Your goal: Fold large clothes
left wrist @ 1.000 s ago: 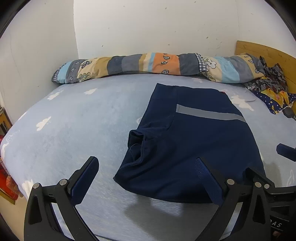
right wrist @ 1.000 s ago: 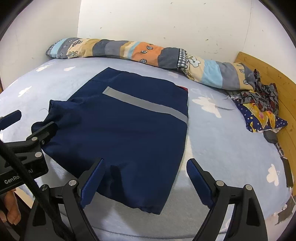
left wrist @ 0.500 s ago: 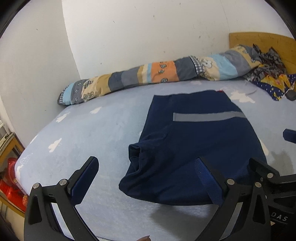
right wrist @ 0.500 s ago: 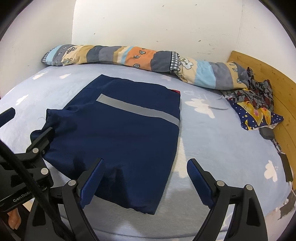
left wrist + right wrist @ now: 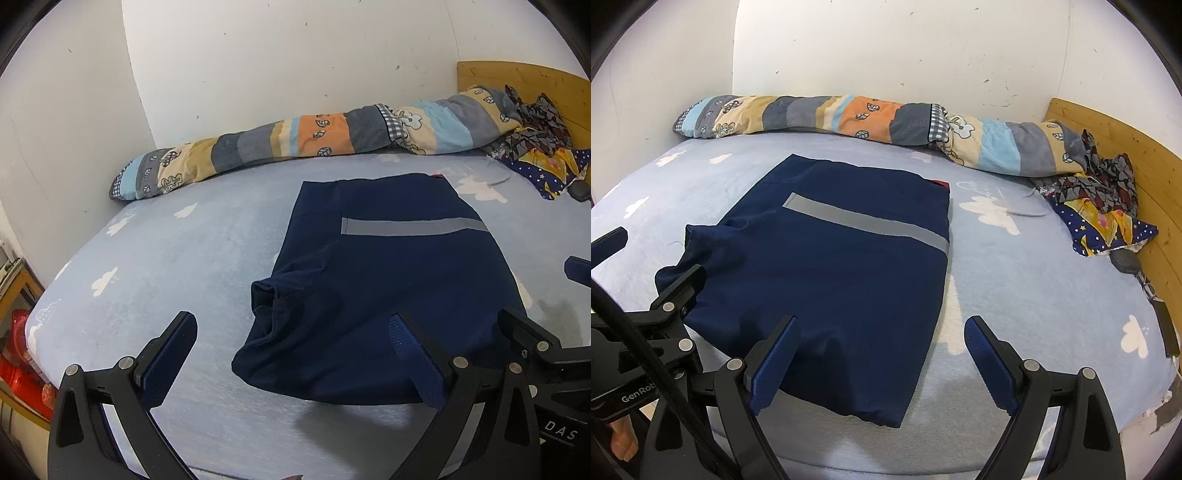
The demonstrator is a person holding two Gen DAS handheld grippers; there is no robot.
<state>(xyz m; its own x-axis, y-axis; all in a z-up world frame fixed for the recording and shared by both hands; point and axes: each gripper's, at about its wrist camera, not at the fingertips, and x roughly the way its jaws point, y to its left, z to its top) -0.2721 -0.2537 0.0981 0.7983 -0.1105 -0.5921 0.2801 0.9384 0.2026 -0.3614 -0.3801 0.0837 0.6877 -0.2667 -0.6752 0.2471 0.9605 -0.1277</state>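
Shirt [image 5: 831, 273] flat on bed [image 5: 1015, 288] | both hand-held grippers spread, empty

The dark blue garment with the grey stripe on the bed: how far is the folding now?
Done: the dark blue garment with a grey stripe lies on the light blue bed sheet as a roughly rectangular fold.

In hand: nothing; the left gripper and right gripper are both open.

Left: its near left corner is bunched; it probably needs smoothing and perhaps another fold.
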